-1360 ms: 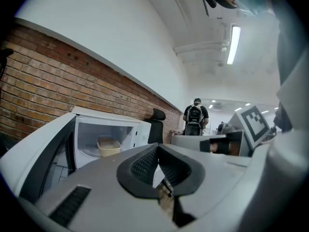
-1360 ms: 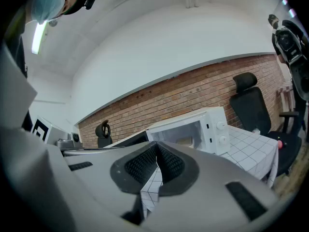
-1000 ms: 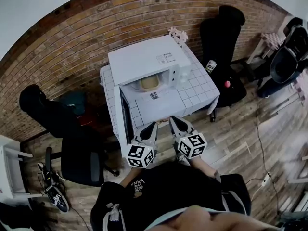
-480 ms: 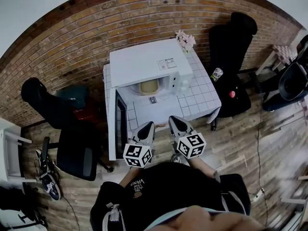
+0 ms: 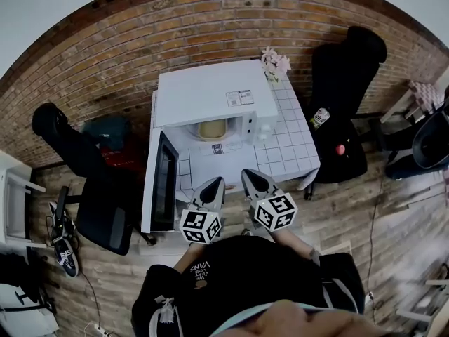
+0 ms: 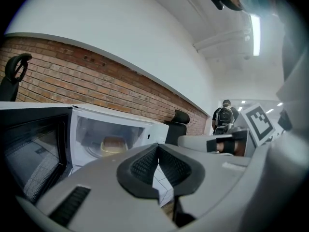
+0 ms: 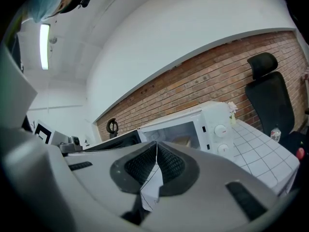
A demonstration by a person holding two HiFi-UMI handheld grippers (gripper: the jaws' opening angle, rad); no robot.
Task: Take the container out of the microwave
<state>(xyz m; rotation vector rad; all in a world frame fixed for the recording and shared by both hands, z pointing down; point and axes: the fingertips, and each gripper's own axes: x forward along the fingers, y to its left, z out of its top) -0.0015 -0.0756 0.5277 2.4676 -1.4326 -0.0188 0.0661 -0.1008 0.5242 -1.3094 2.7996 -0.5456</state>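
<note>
A white microwave stands on a white tiled table, its door swung open to the left. Inside sits a tan container, also seen in the left gripper view as the container and dimly in the right gripper view as the container. My left gripper and right gripper hover side by side in front of the table's near edge, short of the microwave. Both are shut with nothing between their pads.
Black office chairs stand at the left and back right. A small flower vase sits on the table's far corner. A can and a red object rest on the right chair. Brick wall behind; wooden floor.
The view has shifted: microwave and table now sit more centred and the open door shows more fully at the left. Both grippers stay shut, side by side, slightly nearer the table.
</note>
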